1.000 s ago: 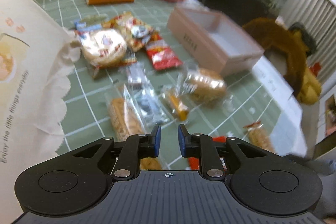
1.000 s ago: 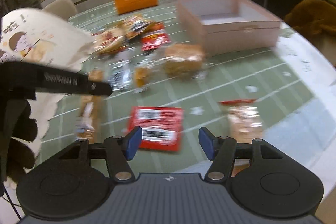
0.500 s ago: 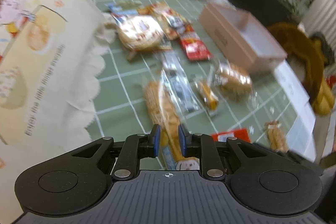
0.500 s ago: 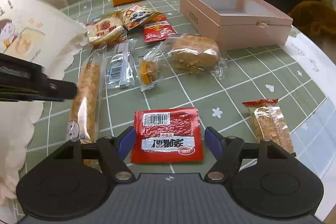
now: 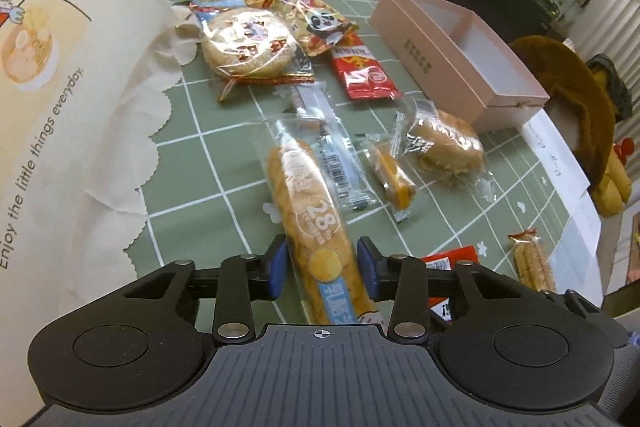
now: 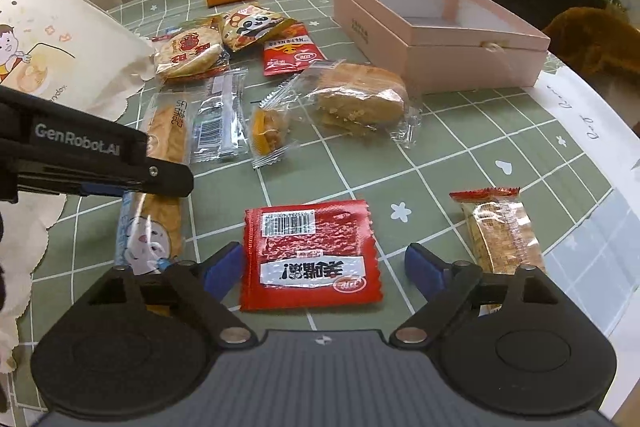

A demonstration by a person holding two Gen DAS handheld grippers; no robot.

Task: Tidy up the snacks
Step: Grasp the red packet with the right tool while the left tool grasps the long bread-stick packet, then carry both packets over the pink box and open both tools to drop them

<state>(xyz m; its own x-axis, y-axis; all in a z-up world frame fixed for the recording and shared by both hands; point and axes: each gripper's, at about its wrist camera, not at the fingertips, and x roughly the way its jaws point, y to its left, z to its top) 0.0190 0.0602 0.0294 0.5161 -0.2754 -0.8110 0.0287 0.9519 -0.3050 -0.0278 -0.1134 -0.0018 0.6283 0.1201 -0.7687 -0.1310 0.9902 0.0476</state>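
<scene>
Two grippers parted: left gripper (image 5: pixel 322 269) straddling long crinkly bread stick (image 5: pixel 308 203); right gripper (image 6: pixel 324 267) wide around flat red packet (image 6: pixel 310 253).

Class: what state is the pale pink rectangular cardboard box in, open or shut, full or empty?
Open and empty: the pale pink rectangular cardboard box has no lid on, and its bare white floor shows.

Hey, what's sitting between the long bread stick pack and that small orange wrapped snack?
A clear silver-and-blue wrapper with a barcode lies between the bread stick pack and the orange snack, shown in the right wrist view.
</scene>
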